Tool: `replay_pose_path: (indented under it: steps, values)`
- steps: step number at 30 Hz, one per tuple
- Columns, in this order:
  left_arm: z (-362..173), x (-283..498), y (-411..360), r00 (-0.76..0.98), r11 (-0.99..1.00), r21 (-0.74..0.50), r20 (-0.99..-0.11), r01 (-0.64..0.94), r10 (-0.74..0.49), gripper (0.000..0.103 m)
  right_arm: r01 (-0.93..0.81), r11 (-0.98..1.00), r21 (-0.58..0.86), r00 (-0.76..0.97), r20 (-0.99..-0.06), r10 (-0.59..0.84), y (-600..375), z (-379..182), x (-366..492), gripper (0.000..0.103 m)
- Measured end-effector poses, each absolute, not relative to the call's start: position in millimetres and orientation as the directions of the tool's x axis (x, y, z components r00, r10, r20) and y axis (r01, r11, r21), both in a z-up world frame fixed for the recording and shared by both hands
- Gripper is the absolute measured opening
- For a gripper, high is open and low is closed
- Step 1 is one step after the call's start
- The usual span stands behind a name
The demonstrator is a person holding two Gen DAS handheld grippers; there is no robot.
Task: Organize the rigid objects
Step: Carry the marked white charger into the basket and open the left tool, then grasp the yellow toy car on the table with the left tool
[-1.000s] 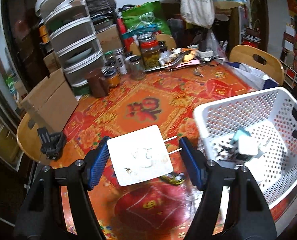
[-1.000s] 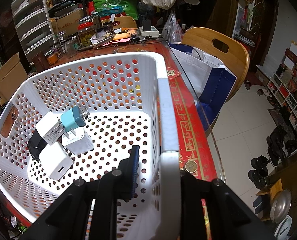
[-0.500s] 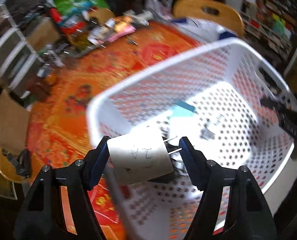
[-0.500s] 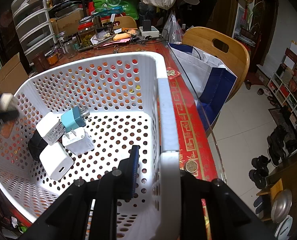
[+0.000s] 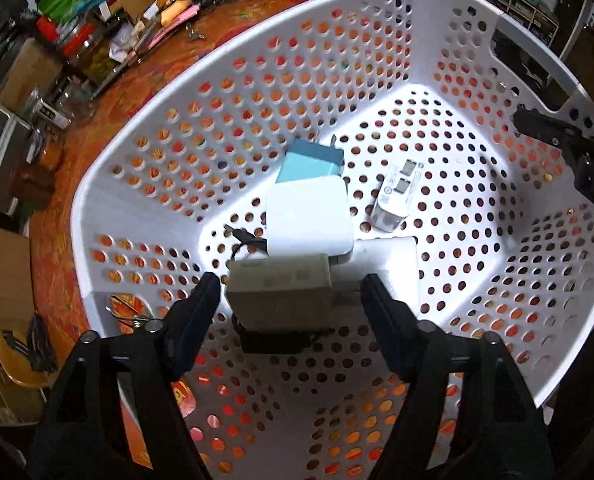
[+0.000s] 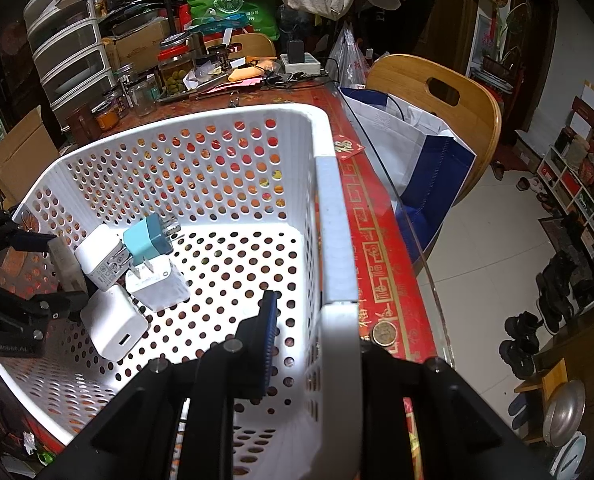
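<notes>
While the left gripper [image 5: 291, 300] is pointing steeply down into the white perforated basket [image 5: 225, 128], its jaws are opening; a greyish-white charger [image 5: 279, 282] is lying between them, with a gap showing on either side, so the pads are not pressing it; the charger is resting on the pile at the basket's floor, on top of a black item that is mostly hidden. Just beyond it a white charger block [image 5: 309, 216] is lying flat, and a teal charger [image 5: 311, 160] is leaning against that block's far edge; a small white adapter [image 5: 395, 194] with printed labels is lying just beside them, and another white block [image 5: 393, 258] is sitting close by the gripper's right-hand finger. Across the basket, the right gripper [image 6: 317, 320] is pinching the basket's side wall, one blue-padded finger [image 6: 269, 320] inside and the other outside under the rim. The basket is sitting on a worktop [image 6: 377, 248] covered in a red and gold patterned cloth; a coin [image 6: 384, 333] is lying on the cloth just outside the basket.
</notes>
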State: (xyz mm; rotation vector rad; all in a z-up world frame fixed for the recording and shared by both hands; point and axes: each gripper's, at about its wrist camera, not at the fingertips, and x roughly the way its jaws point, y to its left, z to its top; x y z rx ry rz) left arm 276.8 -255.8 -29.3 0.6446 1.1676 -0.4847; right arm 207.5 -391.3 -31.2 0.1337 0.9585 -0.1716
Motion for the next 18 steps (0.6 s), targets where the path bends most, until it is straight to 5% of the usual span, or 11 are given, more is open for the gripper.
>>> replay_pose_path:
  steps: [5, 9, 10, 18]
  values:
    - [17, 279, -216, 0.433, 0.790, 0.170, -0.892, 0.589, -0.131, 0.077, 0.203, 0.978, 0.038, 0.561, -0.823, -0.084, -390, -31, 208, 0.020]
    - [57, 282, -128, 0.586, 0.899, 0.130, -0.795, 0.418, -0.157, 0.103, 0.202, 0.979, 0.039, 0.560, -0.824, -0.083, -391, -31, 207, 0.020]
    - [58, 285, -103, 0.610, 0.922, 0.122, -0.780, 0.367, -0.139, 0.103, 0.202, 0.979, 0.039, 0.561, -0.824, -0.083, -391, -31, 207, 0.020]
    - [-20, 327, -22, 0.490, 0.956, 0.056, -0.866, 0.287, -0.096, 0.103, 0.201, 0.979, 0.038, 0.559, -0.825, -0.083, -392, -33, 207, 0.020]
